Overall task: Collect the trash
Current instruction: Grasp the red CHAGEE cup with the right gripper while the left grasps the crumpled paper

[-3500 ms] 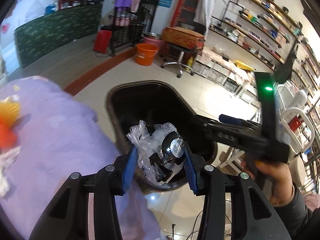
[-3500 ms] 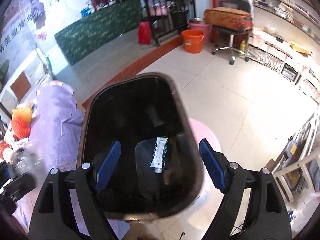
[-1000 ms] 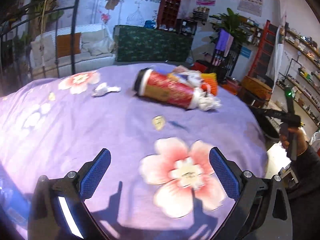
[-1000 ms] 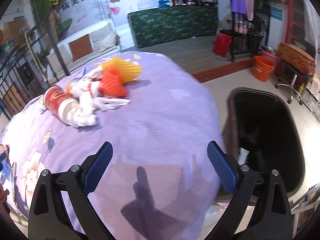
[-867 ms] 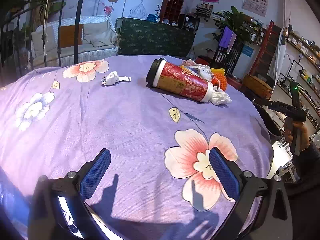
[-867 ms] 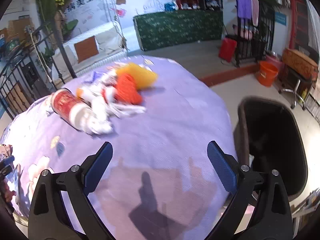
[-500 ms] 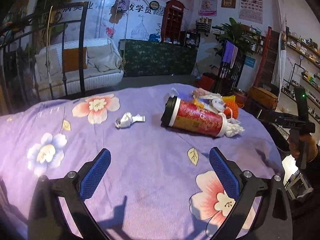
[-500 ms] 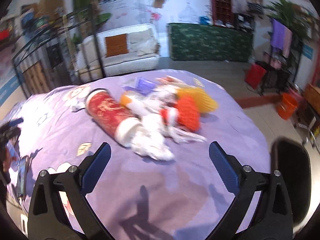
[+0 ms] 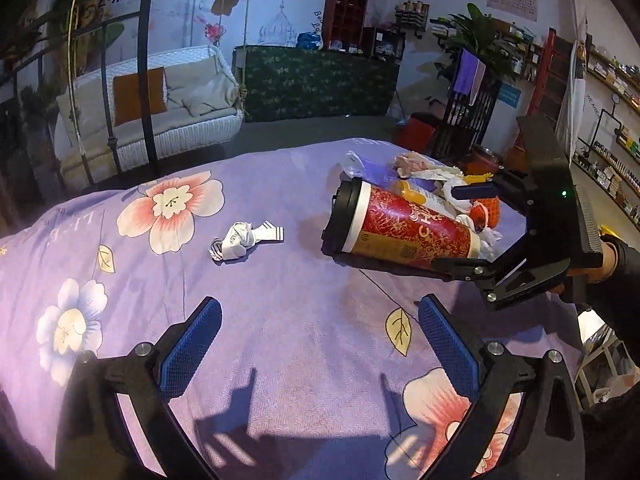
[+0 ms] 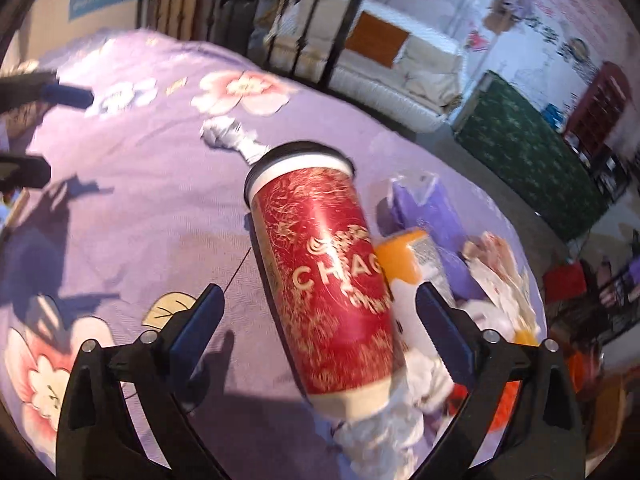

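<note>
Trash lies scattered on the purple floral tablecloth [image 9: 280, 320]: a red paper cup [image 10: 328, 272] on its side, a crumpled white wrapper [image 9: 240, 238] apart from it, and a heap of bags and tissue [image 10: 472, 280] touching the cup's far side. I hold the right gripper [image 10: 320, 320] spread wide, straddling the cup's base end, grasping nothing. To grip well, I judge I should centre the pads on the cup body, clear of the orange packet [image 10: 412, 256] touching it, and close gently to avoid crushing. The left gripper [image 9: 316, 332] hovers released, empty, nearer the wrapper.
</note>
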A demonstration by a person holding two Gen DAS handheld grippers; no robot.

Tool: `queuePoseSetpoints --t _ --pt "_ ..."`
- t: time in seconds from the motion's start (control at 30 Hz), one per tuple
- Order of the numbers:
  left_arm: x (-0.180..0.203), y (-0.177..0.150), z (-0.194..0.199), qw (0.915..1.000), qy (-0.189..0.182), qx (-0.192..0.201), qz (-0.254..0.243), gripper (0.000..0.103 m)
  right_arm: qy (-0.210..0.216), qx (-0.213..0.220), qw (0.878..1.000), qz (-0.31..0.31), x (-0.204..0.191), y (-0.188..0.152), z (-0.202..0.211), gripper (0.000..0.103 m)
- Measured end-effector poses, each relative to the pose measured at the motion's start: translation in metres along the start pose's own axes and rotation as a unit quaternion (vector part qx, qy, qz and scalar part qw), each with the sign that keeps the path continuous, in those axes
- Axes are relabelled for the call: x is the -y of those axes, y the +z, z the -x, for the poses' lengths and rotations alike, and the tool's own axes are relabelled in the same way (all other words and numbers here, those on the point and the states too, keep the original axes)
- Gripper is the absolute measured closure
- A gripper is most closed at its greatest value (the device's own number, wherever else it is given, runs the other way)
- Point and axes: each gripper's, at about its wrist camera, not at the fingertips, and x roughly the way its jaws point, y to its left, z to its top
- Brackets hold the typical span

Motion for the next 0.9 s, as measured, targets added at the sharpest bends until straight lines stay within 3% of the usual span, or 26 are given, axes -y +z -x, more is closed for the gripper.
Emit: queuePoseSetpoints --t 0.13,0.23,0.4,0.53,0.67,0.73,0.83,0.9 --pt "-0.011 0.006 -0.011 0.9994 0.016 -0.026 0.017 0.006 -0.004 -0.054 0.998 0.045 -0.003 0.005 -0.035 0.019" --pt "-0.016 0.011 -0.020 0.9982 0.034 -0.039 0.029 0.006 -0.010 -0.066 0.996 0.057 -0.004 0.002 -0.048 0.026" --pt "-0.009 0.021 -0.047 0.9930 0.090 -0.076 0.005 0.006 0.010 -0.042 0.998 0.049 -0.003 -0.002 -0.030 0.028" --pt "-0.014 0.031 -0.073 0.9910 0.087 -0.100 0.018 0.007 0.020 -0.010 0.999 0.034 0.000 -0.004 0.001 0.028" --pt "-0.038 0.042 -0.098 0.9874 0.081 -0.121 0.062 0.020 0.033 0.013 0.999 0.001 0.009 -0.010 0.027 0.028" --pt "-0.051 0.048 -0.109 0.9855 0.083 -0.124 0.081 0.022 0.042 0.030 0.998 -0.024 0.016 -0.015 0.040 0.028" --pt "-0.055 0.055 -0.125 0.9828 0.101 -0.141 0.065 0.023 0.051 0.049 0.996 -0.053 0.023 -0.020 0.055 0.028" --pt "-0.058 0.055 -0.136 0.9792 0.110 -0.159 0.062 0.031 0.064 0.052 0.993 -0.084 0.032 -0.026 0.062 0.028"
